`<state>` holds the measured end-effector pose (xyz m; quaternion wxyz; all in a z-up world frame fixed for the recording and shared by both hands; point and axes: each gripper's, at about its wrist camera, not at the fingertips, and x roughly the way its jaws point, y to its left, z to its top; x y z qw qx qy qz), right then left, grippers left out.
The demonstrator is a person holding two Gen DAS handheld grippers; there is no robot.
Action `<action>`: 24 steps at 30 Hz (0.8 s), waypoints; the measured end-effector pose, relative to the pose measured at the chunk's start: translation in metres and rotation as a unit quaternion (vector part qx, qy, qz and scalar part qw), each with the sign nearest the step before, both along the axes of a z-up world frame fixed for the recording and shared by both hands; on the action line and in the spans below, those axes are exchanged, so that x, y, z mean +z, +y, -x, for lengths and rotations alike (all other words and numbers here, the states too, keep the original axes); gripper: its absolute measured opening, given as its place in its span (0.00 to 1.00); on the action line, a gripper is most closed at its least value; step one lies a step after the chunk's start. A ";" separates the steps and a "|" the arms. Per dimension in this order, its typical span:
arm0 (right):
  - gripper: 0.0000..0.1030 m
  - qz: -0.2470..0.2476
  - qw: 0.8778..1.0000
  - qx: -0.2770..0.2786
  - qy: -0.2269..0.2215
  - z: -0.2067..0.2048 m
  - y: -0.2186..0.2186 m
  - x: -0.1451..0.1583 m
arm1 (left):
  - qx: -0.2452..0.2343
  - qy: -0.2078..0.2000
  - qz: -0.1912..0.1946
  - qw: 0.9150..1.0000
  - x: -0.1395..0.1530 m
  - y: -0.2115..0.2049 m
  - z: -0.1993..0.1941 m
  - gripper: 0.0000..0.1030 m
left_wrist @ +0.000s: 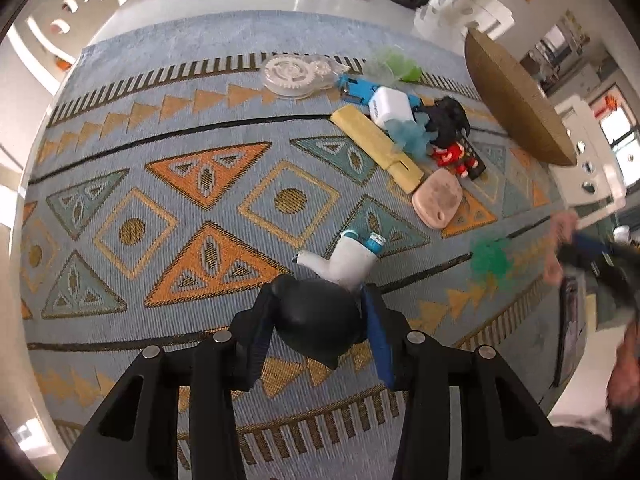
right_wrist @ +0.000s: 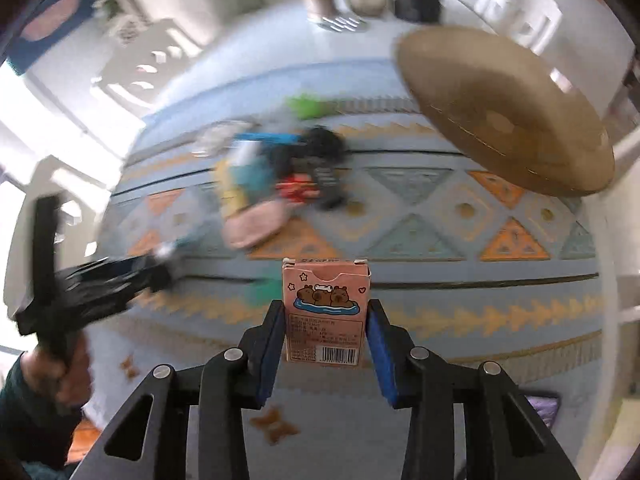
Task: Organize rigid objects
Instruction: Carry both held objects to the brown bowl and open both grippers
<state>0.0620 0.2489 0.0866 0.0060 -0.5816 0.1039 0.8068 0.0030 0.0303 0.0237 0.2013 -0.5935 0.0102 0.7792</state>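
Patterned blue rug [left_wrist: 192,128] with orange and teal triangles covers the floor and carries all the items; white chairs and a pale tiled floor lie beyond it.

Left hand-held gripper [left_wrist: 320,320]: clamped on the dark rounded body of a toy figure [left_wrist: 340,280], whose white and blue end projects forward past the pads. The toy is clear of the rug, judged to be in carriage towards the grouped items.

Right hand-held gripper [right_wrist: 326,328]: a pink card box [right_wrist: 325,312] with cartoon animals stands upright between the pads. The left pad looks to be in contact; a narrow gap may show at the right, so the grip is probably closed but this view is motion-blurred and not conclusive.

Grouped items, far side of the rug, touching or overlapping: a clear gear toy [left_wrist: 294,74], a yellow bar [left_wrist: 376,148], a white cube [left_wrist: 392,108], a black plush figure [left_wrist: 446,120], a red figure [left_wrist: 452,158] and a pink oval block [left_wrist: 438,198]. The clustering suggests a collection point.

Containers: a round woven tray [left_wrist: 516,100] is tilted up at the rug's right edge. Nothing is seen in it; its inner face is only partly visible.

A green pom-like item [left_wrist: 490,262] lies apart, near the right hand-held gripper's side.
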 end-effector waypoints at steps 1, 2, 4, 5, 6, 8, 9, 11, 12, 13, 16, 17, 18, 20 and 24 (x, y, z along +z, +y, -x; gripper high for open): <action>0.38 -0.008 1.000 -0.008 -0.012 0.006 0.005 -0.008 | -0.006 0.001 0.008 1.000 0.000 0.003 0.000 0.41; 0.38 -0.012 1.000 -0.012 -0.021 0.009 0.012 -0.013 | -0.014 0.003 0.019 1.000 0.000 0.007 -0.001 0.43; 0.39 -0.010 0.999 -0.012 -0.041 0.017 0.020 -0.027 | -0.028 0.001 0.034 0.999 -0.001 0.013 -0.002 0.49; 0.38 -0.007 0.999 -0.013 -0.050 0.020 0.022 -0.033 | -0.035 -0.002 0.040 0.999 -0.002 0.016 -0.003 0.57; 0.38 0.002 0.998 -0.018 -0.055 0.020 0.025 -0.036 | -0.040 -0.004 0.043 0.998 -0.002 0.018 -0.004 0.63; 0.42 0.018 0.998 -0.025 -0.056 0.018 0.030 -0.038 | -0.048 -0.002 0.051 0.998 -0.004 0.022 -0.006 0.68; 0.43 0.023 0.998 -0.029 -0.055 0.015 0.033 -0.038 | -0.050 0.003 0.054 0.997 -0.005 0.024 -0.008 0.68; 0.46 0.020 0.998 -0.033 -0.049 0.009 0.034 -0.037 | -0.048 0.011 0.053 0.997 -0.006 0.025 -0.008 0.67; 0.47 0.015 0.998 -0.031 -0.051 0.008 0.032 -0.038 | -0.046 0.013 0.048 0.998 -0.005 0.025 -0.007 0.66; 0.47 0.011 0.998 -0.028 -0.053 0.008 0.030 -0.039 | -0.042 0.018 0.044 0.998 -0.005 0.024 -0.005 0.56; 0.48 -0.028 0.998 -0.012 -0.051 0.012 0.013 -0.041 | -0.025 0.017 0.026 0.999 -0.003 0.018 0.003 0.43; 0.39 -0.045 0.998 -0.007 -0.051 0.013 0.008 -0.042 | -0.015 0.014 0.012 1.000 -0.002 0.015 0.006 0.43; 0.39 -0.068 0.996 -0.003 -0.048 0.014 0.002 -0.041 | -0.009 0.015 0.005 1.000 -0.001 0.013 0.006 0.43; 0.39 -0.063 0.997 0.000 -0.032 0.012 -0.001 -0.036 | 0.000 0.019 -0.014 1.000 0.008 0.011 0.009 0.43; 0.39 -0.030 0.999 -0.022 0.029 0.005 0.014 0.011 | -0.011 0.052 -0.026 0.998 0.043 0.027 0.019 0.43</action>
